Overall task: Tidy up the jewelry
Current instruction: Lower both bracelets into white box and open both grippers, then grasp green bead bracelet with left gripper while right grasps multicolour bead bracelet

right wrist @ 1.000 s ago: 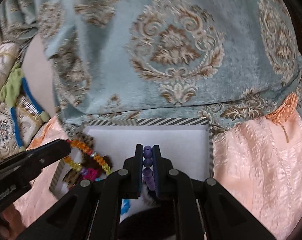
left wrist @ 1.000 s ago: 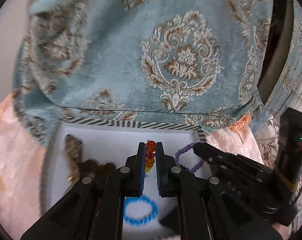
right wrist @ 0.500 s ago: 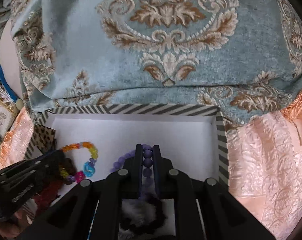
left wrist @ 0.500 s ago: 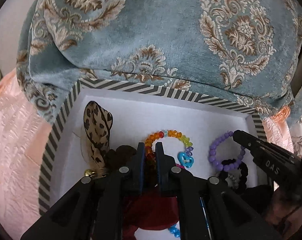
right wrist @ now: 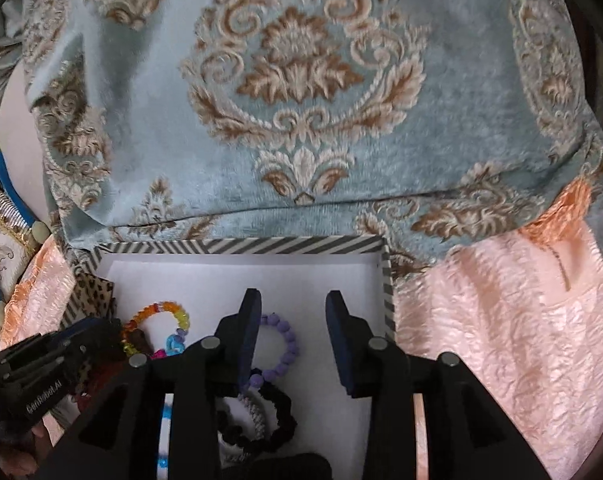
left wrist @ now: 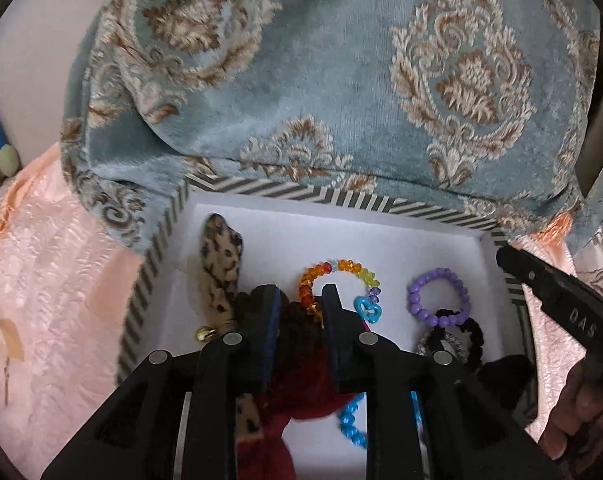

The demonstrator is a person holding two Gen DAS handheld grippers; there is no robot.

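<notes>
Both tongs opening, empty, over striped box (right wrist: 237,246); cushion (right wrist: 301,100) behind.

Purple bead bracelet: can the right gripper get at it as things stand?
Probably yes. The purple bead bracelet lies loose in the striped box, just below the right gripper, whose opening jaws hold nothing; nothing covers it.

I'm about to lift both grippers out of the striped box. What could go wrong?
The left gripper is only starting to open with the rainbow bead bracelet between its tips, so it may snag and lift out. The purple bracelet lies partly under the right gripper's left finger and overlaps the black scrunchie; these could tangle.
</notes>
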